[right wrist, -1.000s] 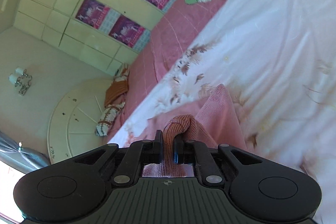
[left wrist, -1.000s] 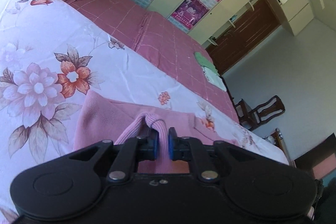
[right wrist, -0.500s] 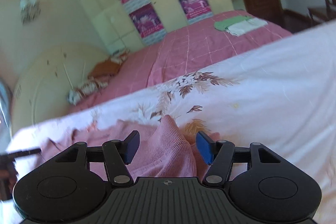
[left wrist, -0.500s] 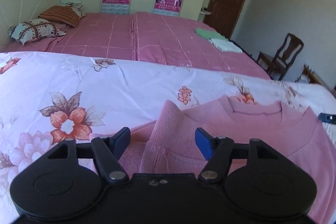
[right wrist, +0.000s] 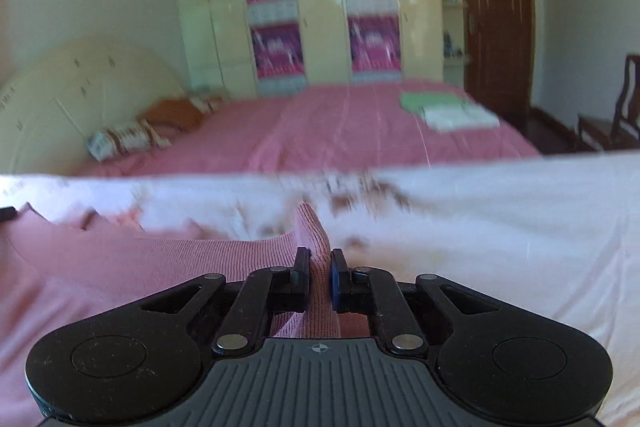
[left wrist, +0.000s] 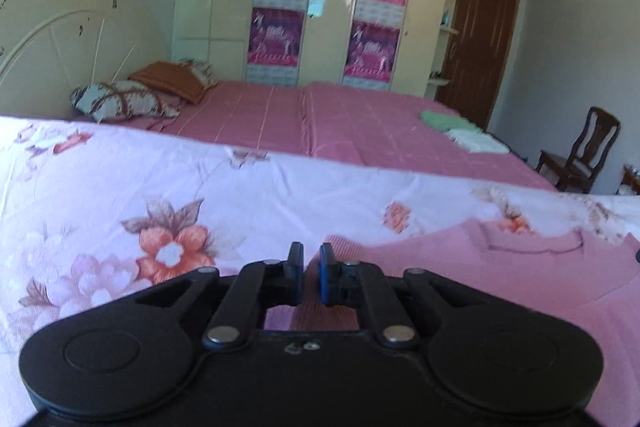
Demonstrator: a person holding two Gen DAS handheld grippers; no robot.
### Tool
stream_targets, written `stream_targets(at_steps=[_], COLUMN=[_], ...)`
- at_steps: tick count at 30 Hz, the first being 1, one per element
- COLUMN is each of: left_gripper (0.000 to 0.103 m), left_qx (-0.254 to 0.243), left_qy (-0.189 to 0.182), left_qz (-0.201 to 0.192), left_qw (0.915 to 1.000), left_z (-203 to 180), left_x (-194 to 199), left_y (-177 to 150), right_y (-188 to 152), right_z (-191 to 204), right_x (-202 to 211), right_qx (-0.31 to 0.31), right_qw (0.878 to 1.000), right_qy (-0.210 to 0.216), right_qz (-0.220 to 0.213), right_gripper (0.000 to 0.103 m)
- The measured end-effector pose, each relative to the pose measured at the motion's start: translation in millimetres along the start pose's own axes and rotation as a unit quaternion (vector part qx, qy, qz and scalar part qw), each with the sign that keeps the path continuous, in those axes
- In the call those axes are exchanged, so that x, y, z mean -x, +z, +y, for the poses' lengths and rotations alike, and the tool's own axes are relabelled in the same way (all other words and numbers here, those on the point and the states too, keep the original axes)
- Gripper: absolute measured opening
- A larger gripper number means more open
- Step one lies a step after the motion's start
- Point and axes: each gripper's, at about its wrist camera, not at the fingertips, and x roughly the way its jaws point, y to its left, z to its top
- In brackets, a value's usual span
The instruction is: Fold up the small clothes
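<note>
Left view: left claw [left wrist: 310, 267] just closed to a slit at corner of sweater [left wrist: 480, 287], flat on floral sheet [left wrist: 120, 179]; can't tell if cloth's caught, so check bite before lifting | Right view: right claw [right wrist: 319, 275] just closed, pinching a ribbed ridge of soft pink knit; lift both evenly.

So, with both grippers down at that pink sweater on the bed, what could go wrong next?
1. The right gripper, whose jaws have just closed, pinches only a narrow ridge of the pink sweater; it might slip out when lifted.
2. The left gripper has just closed at the sweater's very corner. Whether it caught any fabric is unclear, so that side could stay behind and the fold go crooked.
3. It may also have nipped the floral sheet.
</note>
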Motion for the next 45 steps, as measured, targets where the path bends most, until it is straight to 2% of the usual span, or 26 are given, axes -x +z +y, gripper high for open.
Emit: stream_targets(at_steps=[1, 5, 6, 7, 8, 9, 11, 13, 15, 17, 18, 20, 21, 22, 25, 26, 27, 28, 29, 31, 33, 37, 40, 41, 43, 45], left_gripper=[0.007, 0.013, 0.029, 0.056, 0.067, 0.071, 0.065, 0.068, 0.072, 0.081, 0.084, 0.082, 0.08, 0.081, 0.094, 0.094, 0.093, 0.082, 0.078, 0.083, 0.088, 0.088, 0.092, 0.092, 0.082, 0.088], left_qx=[-0.001, -0.035, -0.039, -0.032, -0.017, -0.01, -0.027, -0.05, -0.109, -0.169, -0.19, -0.204, -0.2, -0.189, -0.114, -0.093, -0.081, -0.073, -0.066, -0.052, -0.071, -0.101, -0.103, -0.09, -0.084, -0.078], left_qy=[0.006, 0.028, 0.041, 0.051, 0.056, 0.047, 0.005, -0.047, -0.105, -0.139, -0.142, -0.128, -0.115, -0.099, -0.055, -0.044, -0.036, -0.029, -0.016, -0.032, -0.048, -0.078, -0.073, -0.078, -0.063, -0.058], left_qz=[0.009, 0.032, 0.028, 0.018, -0.001, -0.028, -0.038, -0.039, -0.026, -0.027, -0.024, -0.003, 0.007, 0.016, 0.014, 0.014, 0.018, 0.015, 0.009, -0.014, -0.03, -0.014, 0.036, 0.033, 0.028, 0.004], left_qw=[0.9999, 0.9985, 0.998, 0.998, 0.9983, 0.9985, 0.9989, 0.9969, 0.9881, 0.9754, 0.9711, 0.9707, 0.9729, 0.9768, 0.9918, 0.9946, 0.9959, 0.9968, 0.9977, 0.998, 0.9959, 0.9917, 0.9914, 0.9923, 0.9941, 0.9953], left_z=[0.6, -8.6, -9.6, -7.0, -3.5, -4.3, -17.6, -53.7, -101.9, -141.7, -155.2, -164.7, -159.7, -150.5, -93.0, -77.4, -64.6, -56.8, -53.0, -55.9, -76.2, -124.9, -131.5, -125.7, -114.4, -101.3], left_x=[-3.7, -10.2, -7.1, -0.4, 12.9, 30.9, 59.7, 85.6, 97.2, 99.6, 95.1, 74.3, 61.6, 52.2, 44.8, 46.6, 51.6, 59.3, 69.7, 97.6, 114.7, 105.6, 80.6, 83.3, 98.0, 117.3], left_y=[1.6, 5.0, 5.4, 6.7, 8.3, 9.3, 9.7, -3.9, -28.6, -50.1, -56.6, -61.7, -63.0, -61.2, -51.7, -50.8, -47.4, -46.3, -45.7, -47.1, -55.2, -69.9, -86.0, -85.4, -81.1, -79.7], right_y=[-3.4, -5.6, -4.7, -2.6, 0.4, 3.2, 7.7, 7.6, -3.0, -16.4, -23.9, -31.2, -33.6, -34.3, -30.5, -29.6, -28.7, -28.1, -26.8, -26.2, -29.2, -53.0, -73.3, -78.0, -81.7, -80.1], right_z=[-2.0, -7.7, -7.5, -7.9, -6.5, -3.3, 8.5, 29.5, 61.5, 92.0, 106.9, 129.6, 134.4, 133.8, 103.5, 91.8, 76.5, 62.4, 55.6, 62.6, 76.0, 131.2, 154.1, 149.6, 131.9, 118.3], right_x=[-9.5, -9.5, -9.4, -7.7, -3.5, 5.7, 32.4, 51.2, 60.9, 54.2, 46.6, 33.3, 23.6, 13.6, 5.6, 7.8, 9.2, 13.6, 21.4, 49.2, 71.9, 79.8, 67.8, 64.5, 63.9, 77.1], right_qx=[-0.007, -0.021, -0.021, -0.021, -0.017, -0.011, 0.015, 0.032, 0.08, 0.111, 0.128, 0.158, 0.157, 0.148, 0.103, 0.096, 0.08, 0.053, 0.038, 0.055, 0.051, 0.093, 0.136, 0.131, 0.107, 0.094], right_qw=[1.0, 0.999, 0.999, 0.999, 0.999, 0.999, 0.999, 0.999, 0.994, 0.987, 0.984, 0.979, 0.979, 0.98, 0.993, 0.994, 0.995, 0.997, 0.997, 0.998, 0.998, 0.993, 0.989, 0.99, 0.993, 0.994], right_qy=[-0.006, -0.009, -0.009, -0.01, -0.023, -0.043, -0.033, 0.02, 0.074, 0.113, 0.126, 0.128, 0.127, 0.119, 0.042, -0.019, -0.037, -0.021, -0.01, -0.011, 0.025, 0.07, 0.045, 0.033, 0.024, 0.007], right_qz=[0.02, 0.025, 0.026, 0.03, 0.028, 0.014, -0.022, -0.018, -0.018, 0.006, 0.015, 0.026, 0.039, 0.053, 0.046, 0.046, 0.05, 0.058, 0.061, 0.032, 0.016, 0.018, 0.035, 0.044, 0.051, 0.057], right_gripper=[0.009, 0.009, 0.01, 0.021, 0.032, 0.053, 0.056, 0.055, 0.055, 0.053, 0.052, 0.047, 0.033, 0.028, 0.028, 0.028, 0.028, 0.028, 0.029, 0.029, 0.029, 0.029, 0.029, 0.029, 0.045, 0.045])
